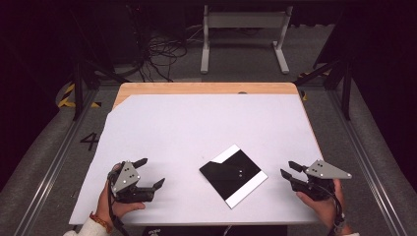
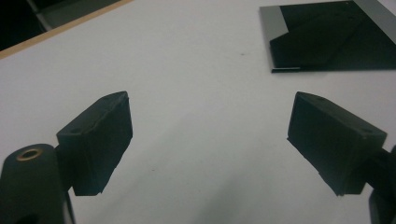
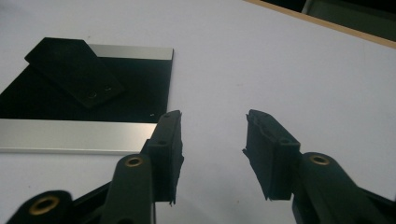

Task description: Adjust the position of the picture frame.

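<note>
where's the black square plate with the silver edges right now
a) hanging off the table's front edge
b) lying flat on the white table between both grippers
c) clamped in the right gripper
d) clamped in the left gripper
b: the black plate lies flat on the white table, apart from the open left gripper and the open right gripper.

The bench [image 1: 196, 123] is white with a light wood edge. The flat plate [image 1: 233, 174] is black with two silver stripes. Both claws are black.
</note>
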Motion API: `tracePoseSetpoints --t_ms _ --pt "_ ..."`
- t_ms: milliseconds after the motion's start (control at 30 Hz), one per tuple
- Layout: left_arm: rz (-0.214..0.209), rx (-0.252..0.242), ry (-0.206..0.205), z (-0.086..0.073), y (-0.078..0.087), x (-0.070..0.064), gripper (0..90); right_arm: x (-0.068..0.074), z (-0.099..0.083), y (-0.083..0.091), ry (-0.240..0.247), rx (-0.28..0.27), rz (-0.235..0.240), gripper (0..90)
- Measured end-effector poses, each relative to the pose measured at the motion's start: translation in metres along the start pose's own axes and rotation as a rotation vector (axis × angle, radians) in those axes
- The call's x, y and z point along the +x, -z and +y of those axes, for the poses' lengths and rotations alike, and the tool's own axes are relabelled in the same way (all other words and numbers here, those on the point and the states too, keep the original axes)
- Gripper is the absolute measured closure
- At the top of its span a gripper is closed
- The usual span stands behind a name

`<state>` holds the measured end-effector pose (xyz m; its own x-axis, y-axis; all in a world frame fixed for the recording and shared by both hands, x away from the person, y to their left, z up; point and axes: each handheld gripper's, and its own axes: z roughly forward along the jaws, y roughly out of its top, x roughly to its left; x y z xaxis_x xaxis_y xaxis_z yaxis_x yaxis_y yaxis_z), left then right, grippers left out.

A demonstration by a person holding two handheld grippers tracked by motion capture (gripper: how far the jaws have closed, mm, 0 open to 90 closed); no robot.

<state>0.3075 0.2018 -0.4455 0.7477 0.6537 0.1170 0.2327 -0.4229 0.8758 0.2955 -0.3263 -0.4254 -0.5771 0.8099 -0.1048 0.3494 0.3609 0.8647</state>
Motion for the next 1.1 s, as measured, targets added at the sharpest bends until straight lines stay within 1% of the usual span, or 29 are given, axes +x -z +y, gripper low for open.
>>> tracePoseSetpoints --t_ms 67,100,133,167,200,233,300,367,400,433,467,533,567,600,633,667,700,733,767,800,833,867,900,933,967,1000,1033,1067,1100 --pt "-0.008 0.008 -0.004 0.001 -0.001 -0.001 14.0 0.0 0.0 -0.001 -0.003 -0.003 0.005 53.7" --pt "-0.024 0.042 -0.021 0.002 -0.006 -0.003 13.9 0.0 0.0 -0.002 -0.014 -0.006 0.031 51.4" --pt "-0.024 0.042 -0.021 0.002 -0.006 -0.003 13.2 -0.001 -0.001 -0.003 -0.015 -0.007 0.034 51.4" --pt "-0.047 0.056 -0.018 0.001 -0.008 -0.004 11.9 -0.001 -0.001 -0.004 -0.013 0.0 0.033 51.4" --pt "-0.06 0.065 -0.026 0.001 -0.009 -0.004 11.9 -0.001 -0.001 -0.004 -0.013 0.0 0.033 51.4" --pt "-0.084 0.066 -0.028 0.0 -0.01 -0.005 11.9 -0.002 0.0 -0.005 -0.023 0.002 0.035 51.7" --pt "-0.103 0.063 -0.02 0.0 -0.011 -0.004 11.0 -0.003 0.0 -0.007 -0.032 0.016 0.032 52.8" --pt "-0.102 0.063 -0.022 0.0 -0.011 -0.004 11.2 -0.002 -0.001 -0.011 -0.028 0.042 0.022 54.7" --pt "-0.116 0.06 -0.012 -0.001 -0.011 -0.004 13.2 -0.001 -0.001 -0.014 -0.019 0.054 0.023 56.1" --pt "-0.12 0.066 -0.014 -0.001 -0.012 -0.004 14.1 -0.001 -0.001 -0.015 -0.016 0.059 0.027 57.5" --pt "-0.127 0.075 -0.02 -0.002 -0.013 -0.004 14.3 0.0 -0.001 -0.017 -0.01 0.066 0.027 59.2" --pt "-0.127 0.082 -0.029 -0.002 -0.013 -0.006 17.7 0.001 0.0 -0.019 -0.001 0.079 0.028 61.0" --pt "-0.127 0.082 -0.029 -0.002 -0.013 -0.006 20.3 0.001 0.0 -0.019 -0.001 0.079 0.028 61.0" --pt "-0.125 0.077 -0.038 -0.001 -0.013 -0.008 20.3 0.002 -0.001 -0.021 0.001 0.086 0.034 63.6" --pt "-0.12 0.08 -0.036 -0.001 -0.013 -0.009 27.3 0.003 -0.002 -0.023 0.014 0.101 0.036 67.2" --pt "-0.119 0.102 -0.039 0.0 -0.016 -0.009 31.1 0.004 -0.002 -0.024 0.018 0.109 0.04 70.2" --pt "-0.119 0.102 -0.039 0.0 -0.016 -0.009 36.1 0.004 -0.002 -0.024 0.018 0.109 0.04 70.2" --pt "-0.131 0.11 -0.05 0.0 -0.018 -0.01 41.5 0.005 -0.003 -0.026 0.023 0.113 0.048 73.5" --pt "-0.148 0.11 -0.05 0.001 -0.02 -0.008 43.7 0.006 -0.003 -0.026 0.024 0.116 0.052 74.3" --pt "-0.148 0.11 -0.05 0.001 -0.02 -0.008 49.0 0.006 -0.003 -0.026 0.024 0.116 0.052 74.3" --pt "-0.157 0.109 -0.051 0.002 -0.021 -0.007 49.0 0.006 -0.003 -0.027 0.027 0.119 0.058 75.8" --pt "-0.18 0.104 -0.049 0.003 -0.023 -0.005 55.6 0.008 -0.003 -0.028 0.033 0.126 0.068 77.7" --pt "-0.18 0.104 -0.049 0.003 -0.023 -0.005 59.2 0.008 -0.003 -0.028 0.033 0.126 0.068 77.7" --pt "-0.198 0.108 -0.063 0.005 -0.025 -0.003 63.7 0.009 -0.003 -0.029 0.038 0.136 0.077 79.0" --pt "-0.206 0.109 -0.059 0.006 -0.027 -0.003 67.0 0.01 -0.004 -0.03 0.042 0.14 0.08 79.8" --pt "-0.214 0.112 -0.066 0.007 -0.028 -0.004 70.2 0.011 -0.004 -0.03 0.043 0.144 0.088 80.3" --pt "-0.214 0.112 -0.066 0.007 -0.028 -0.004 74.0 0.011 -0.004 -0.03 0.043 0.144 0.088 80.3" --pt "-0.214 0.119 -0.076 0.008 -0.031 -0.004 74.0 0.012 -0.005 -0.03 0.047 0.149 0.094 80.4" --pt "-0.222 0.126 -0.08 0.01 -0.034 -0.004 81.7 0.014 -0.005 -0.031 0.053 0.157 0.101 81.2"
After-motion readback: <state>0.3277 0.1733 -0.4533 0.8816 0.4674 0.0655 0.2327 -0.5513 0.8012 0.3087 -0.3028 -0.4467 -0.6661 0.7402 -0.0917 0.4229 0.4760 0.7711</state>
